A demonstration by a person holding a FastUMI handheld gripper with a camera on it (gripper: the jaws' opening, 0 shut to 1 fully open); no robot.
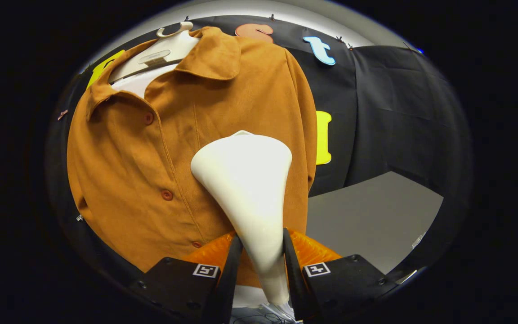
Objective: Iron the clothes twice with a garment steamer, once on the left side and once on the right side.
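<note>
A brown button-up shirt (151, 148) hangs on a white hanger (169, 45) against the booth's wall. My gripper (262, 256) is shut on the handle of a white garment steamer (247, 180), both fingers (232, 265) pressing its narrow neck. The steamer's wide head reaches up ahead of the fingers and lies against the shirt's right half, just right of the button placket and about level with the lower buttons. The face of the steamer head is turned toward the cloth and hidden.
A grey tabletop (367, 220) lies to the right of the shirt, below the black cloth wall (398, 112). A thin cable shows under the steamer handle between the finger bases.
</note>
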